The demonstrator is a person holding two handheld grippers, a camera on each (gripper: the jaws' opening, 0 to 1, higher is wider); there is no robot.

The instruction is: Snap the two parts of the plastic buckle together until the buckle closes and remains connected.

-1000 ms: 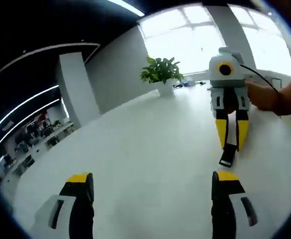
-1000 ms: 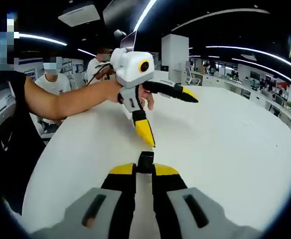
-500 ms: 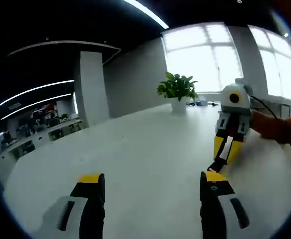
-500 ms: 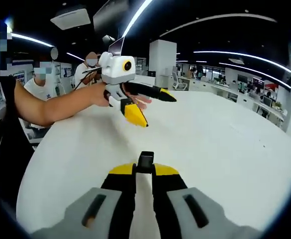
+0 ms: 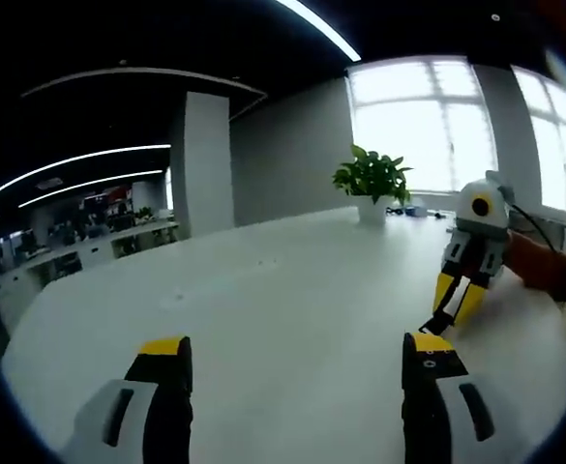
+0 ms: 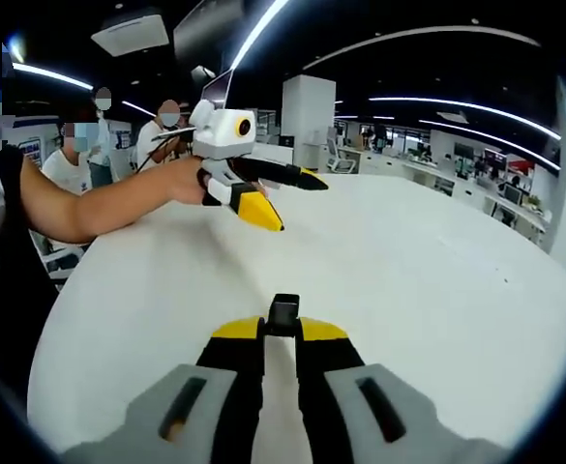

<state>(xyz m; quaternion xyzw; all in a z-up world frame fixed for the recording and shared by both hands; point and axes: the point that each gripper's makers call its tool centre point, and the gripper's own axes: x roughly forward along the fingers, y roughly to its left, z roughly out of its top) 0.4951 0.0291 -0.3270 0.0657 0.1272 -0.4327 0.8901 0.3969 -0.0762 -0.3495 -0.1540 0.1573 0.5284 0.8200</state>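
Note:
My right gripper (image 6: 281, 330) is shut on a black buckle part (image 6: 283, 313) that sticks out past its yellow tips, low over the white table (image 6: 428, 280). In the left gripper view the right gripper (image 5: 456, 306) hangs at the right, held by a hand, with the black buckle part (image 5: 431, 326) at its tips. My left gripper (image 5: 295, 346) is open with nothing between its jaws. From the right gripper view the left gripper (image 6: 297, 199) shows at upper left, held by a person's arm, jaws spread wide above the table.
A potted plant (image 5: 372, 180) stands at the table's far side by bright windows. A white pillar (image 5: 203, 159) rises behind the table. Several people (image 6: 87, 145) stand beyond the table's left edge in the right gripper view. Desks fill the background.
The two grippers have drawn apart: each looks smaller and farther off in the other's view. The right gripper keeps its hold on the buckle part; the left stays open.

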